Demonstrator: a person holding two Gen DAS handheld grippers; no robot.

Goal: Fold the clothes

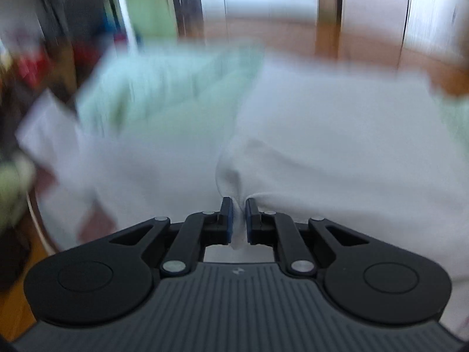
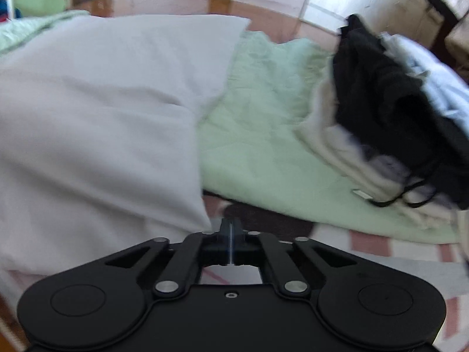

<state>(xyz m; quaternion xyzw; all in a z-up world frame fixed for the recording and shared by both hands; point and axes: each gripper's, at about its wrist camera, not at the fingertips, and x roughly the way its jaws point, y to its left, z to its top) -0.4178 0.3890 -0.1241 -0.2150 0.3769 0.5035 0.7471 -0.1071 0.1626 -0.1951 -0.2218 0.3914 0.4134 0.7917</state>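
Observation:
A large white garment (image 1: 322, 135) fills the blurred left wrist view. My left gripper (image 1: 239, 205) is shut on a bunched fold of it, with the cloth pinched between the blue pads. In the right wrist view the same white garment (image 2: 102, 117) drapes over the left half, and its near corner tapers down to my right gripper (image 2: 231, 223). That gripper's jaws are pressed together on the thin edge of the corner. Under the garment lies a pale green blanket (image 2: 263, 152), also seen as the green blanket (image 1: 164, 88).
At the right, a black garment (image 2: 381, 102) lies on a stack of cream and white folded clothes (image 2: 337, 152). A red-and-white striped rug (image 2: 381, 249) lies under the blanket. Wooden floor (image 2: 176, 3) and pale cabinets lie beyond. Dark clutter (image 1: 35, 67) stands at far left.

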